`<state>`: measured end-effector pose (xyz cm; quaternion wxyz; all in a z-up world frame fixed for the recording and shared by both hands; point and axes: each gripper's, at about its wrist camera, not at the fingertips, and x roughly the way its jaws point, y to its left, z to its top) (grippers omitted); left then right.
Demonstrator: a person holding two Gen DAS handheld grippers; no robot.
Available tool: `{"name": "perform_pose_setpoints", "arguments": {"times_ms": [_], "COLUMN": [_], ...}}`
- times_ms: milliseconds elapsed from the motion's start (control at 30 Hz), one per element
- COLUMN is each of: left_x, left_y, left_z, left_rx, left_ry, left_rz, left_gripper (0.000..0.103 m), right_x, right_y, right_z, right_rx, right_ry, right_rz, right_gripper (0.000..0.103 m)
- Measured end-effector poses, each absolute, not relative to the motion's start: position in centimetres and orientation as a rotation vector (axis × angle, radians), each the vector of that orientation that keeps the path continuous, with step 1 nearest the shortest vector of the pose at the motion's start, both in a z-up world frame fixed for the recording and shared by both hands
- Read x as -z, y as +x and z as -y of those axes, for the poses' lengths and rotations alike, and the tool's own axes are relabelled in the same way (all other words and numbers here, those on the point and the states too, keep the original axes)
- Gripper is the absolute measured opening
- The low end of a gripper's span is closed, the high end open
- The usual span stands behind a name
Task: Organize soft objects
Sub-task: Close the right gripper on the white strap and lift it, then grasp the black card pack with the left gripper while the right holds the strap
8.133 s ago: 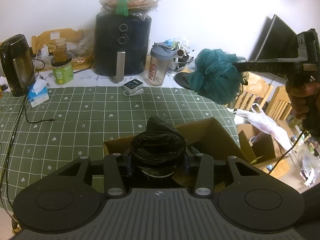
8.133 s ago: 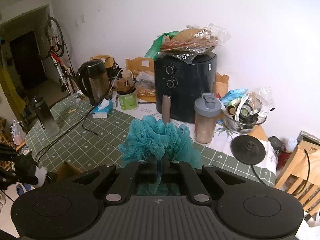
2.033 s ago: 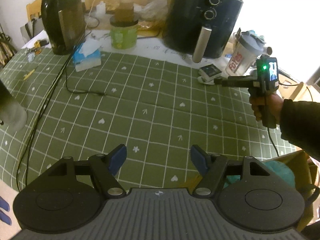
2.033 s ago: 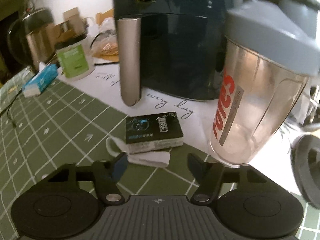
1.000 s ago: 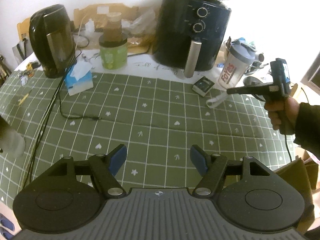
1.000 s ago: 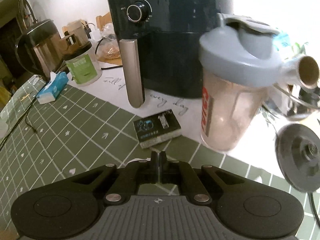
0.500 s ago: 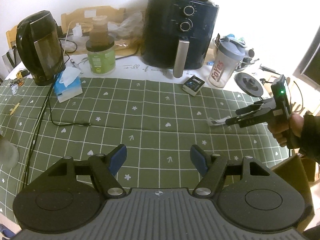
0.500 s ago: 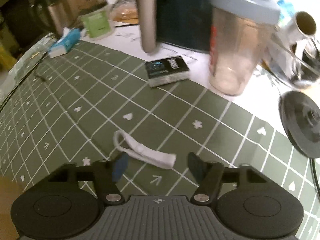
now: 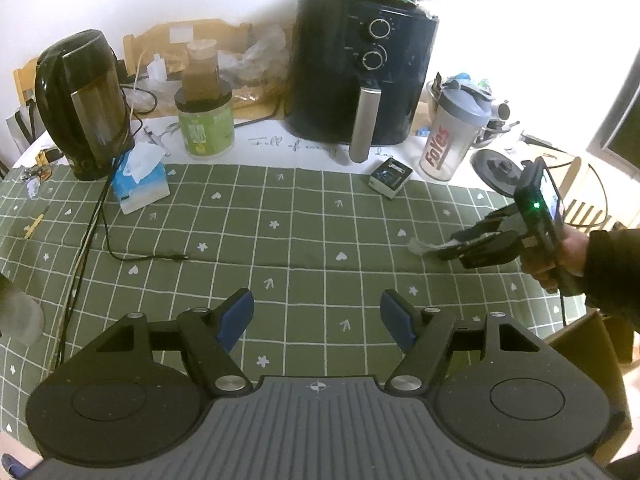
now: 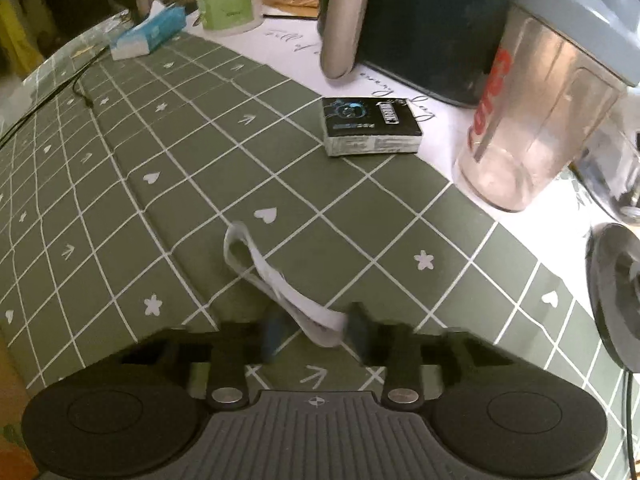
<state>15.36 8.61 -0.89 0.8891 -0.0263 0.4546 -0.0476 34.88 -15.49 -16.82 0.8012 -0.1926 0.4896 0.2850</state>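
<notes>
A white fabric strap loop [image 10: 276, 280] lies on the green checked tablecloth [image 10: 160, 216]. My right gripper [image 10: 314, 330] is low over it, jaws partly open, with the strap's near end between the fingertips. In the left wrist view the strap's tip [image 9: 418, 246] sticks out in front of the right gripper [image 9: 460, 244]. My left gripper [image 9: 316, 316] is open and empty above the table's front part. A corner of the cardboard box [image 9: 588, 344] shows at the lower right.
At the back stand a black air fryer [image 9: 360, 76], a shaker bottle [image 9: 452, 136], a small black box [image 10: 370, 126], a green jar [image 9: 206, 124], a kettle [image 9: 82, 104] and a tissue pack [image 9: 140, 184]. A black cable [image 9: 120, 256] crosses the left side. A round black disc [image 10: 618, 296] lies right.
My right gripper has dropped lower and moved forward, so the strap's end now lies between its narrowing jaws. The left gripper stays open and has barely moved.
</notes>
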Motion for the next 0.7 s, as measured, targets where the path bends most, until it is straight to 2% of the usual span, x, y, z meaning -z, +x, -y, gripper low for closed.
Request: {"name": "perform_pose_setpoints", "arguments": {"times_ms": [67,300,700], "left_x": [0.8,1.0,2.2], "left_y": [15.5,16.8,20.7], "left_z": [-8.8,-8.7,-6.9], "left_rx": [0.101,0.123,0.215], "left_ry": [-0.052,-0.030,0.024], "left_rz": [-0.938,-0.922,-0.864], "left_gripper": [0.070,0.069,0.070], "right_x": [16.8,15.3,9.4], "right_y": [34.7,33.8,31.9], "right_z": [15.6,16.4,19.7], "right_rx": [-0.617,-0.605,-0.542], "right_ry": [-0.410,-0.372,-0.228], "right_rz": [-1.058,-1.041,-0.986], "right_gripper": [0.003,0.003,0.003]}}
